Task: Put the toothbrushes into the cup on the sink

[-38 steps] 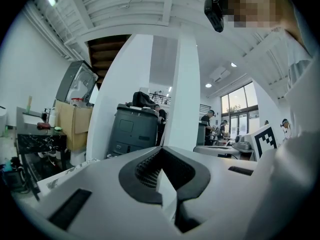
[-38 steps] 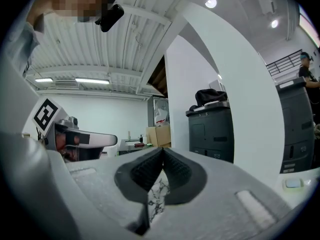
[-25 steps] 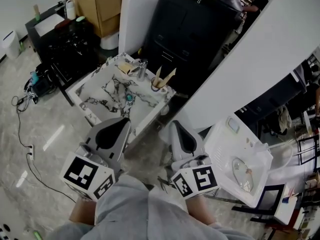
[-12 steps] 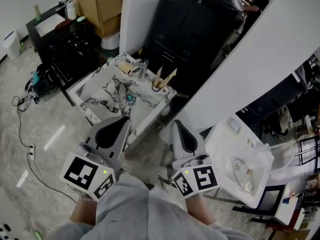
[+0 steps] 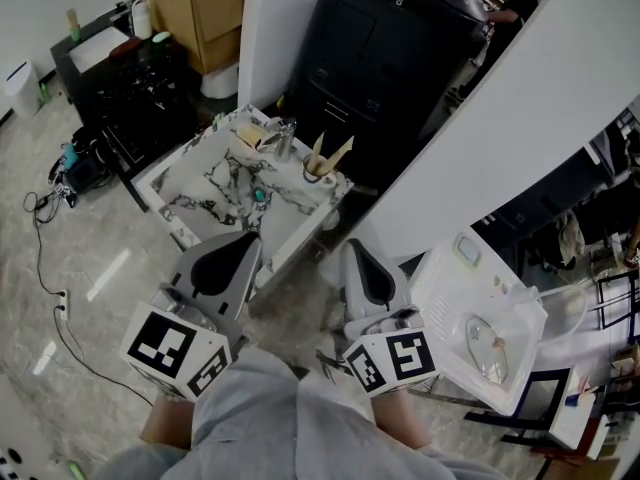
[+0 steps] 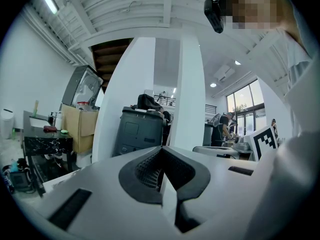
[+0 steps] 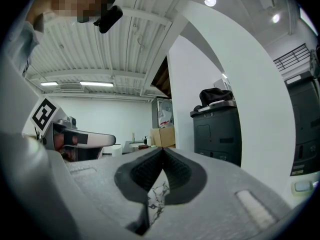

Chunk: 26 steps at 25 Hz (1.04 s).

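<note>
Since both tan wooden toothbrushes [image 5: 331,152] already stand in the small cup [image 5: 316,176] at the far-right corner of the marble-veined white sink [image 5: 195,190], I hold my left gripper [image 5: 247,241] and right gripper [image 5: 355,249] clenched and empty, near me. Task looks done.

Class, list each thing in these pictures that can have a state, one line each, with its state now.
left gripper: shut, empty
right gripper: shut, empty
cup: upright on the corner of the sink
toothbrushes: standing in the cup, leaning apart
cardboard box: open at the top
</note>
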{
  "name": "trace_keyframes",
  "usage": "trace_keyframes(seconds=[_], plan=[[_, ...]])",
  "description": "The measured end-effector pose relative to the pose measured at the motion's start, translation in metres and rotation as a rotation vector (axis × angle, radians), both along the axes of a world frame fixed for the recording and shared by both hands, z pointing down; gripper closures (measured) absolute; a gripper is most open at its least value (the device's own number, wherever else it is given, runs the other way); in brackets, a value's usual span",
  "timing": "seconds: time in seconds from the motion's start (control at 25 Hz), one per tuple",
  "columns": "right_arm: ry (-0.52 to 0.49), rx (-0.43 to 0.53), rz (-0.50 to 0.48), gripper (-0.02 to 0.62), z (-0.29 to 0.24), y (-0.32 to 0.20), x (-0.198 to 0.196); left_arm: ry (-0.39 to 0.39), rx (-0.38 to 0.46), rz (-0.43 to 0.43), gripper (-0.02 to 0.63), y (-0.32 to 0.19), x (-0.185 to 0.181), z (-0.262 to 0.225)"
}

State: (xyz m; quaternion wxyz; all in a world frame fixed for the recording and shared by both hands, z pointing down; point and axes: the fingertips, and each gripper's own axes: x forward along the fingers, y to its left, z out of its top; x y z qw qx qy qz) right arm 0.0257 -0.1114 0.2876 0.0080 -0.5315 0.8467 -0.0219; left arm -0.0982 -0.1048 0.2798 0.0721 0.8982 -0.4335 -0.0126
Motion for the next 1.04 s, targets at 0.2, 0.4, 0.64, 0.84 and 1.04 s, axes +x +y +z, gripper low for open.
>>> trace_keyframes(seconds=[0.2, 0.4, 0.64, 0.84, 1.04], plan=[[0.0, -0.002, -0.003, 0.597, 0.0002, -0.0014, -0.0005, -0.001, -0.002, 0.001, 0.601, -0.0015, 0.0001, 0.0004], [0.0, -0.005, -0.007, 0.597, 0.0001, -0.0031, 0.0, -0.002, -0.006, -0.004, 0.601, -0.003, 0.0006, 0.0002], [0.009, -0.012, -0.01, 0.597, 0.0035, -0.0026, 0.0001, 0.0, -0.007, 0.0, 0.601, -0.0038, 0.002, 0.0018], [0.011, -0.018, -0.012, 0.597, 0.0055, -0.0031, 0.0029, -0.004, -0.012, 0.004, 0.601, -0.0047, 0.0058, 0.003], [0.013, -0.017, -0.02, 0.597, 0.005, -0.0048, 0.0024, -0.007, -0.013, 0.006, 0.601, -0.0072, 0.0074, 0.0026]])
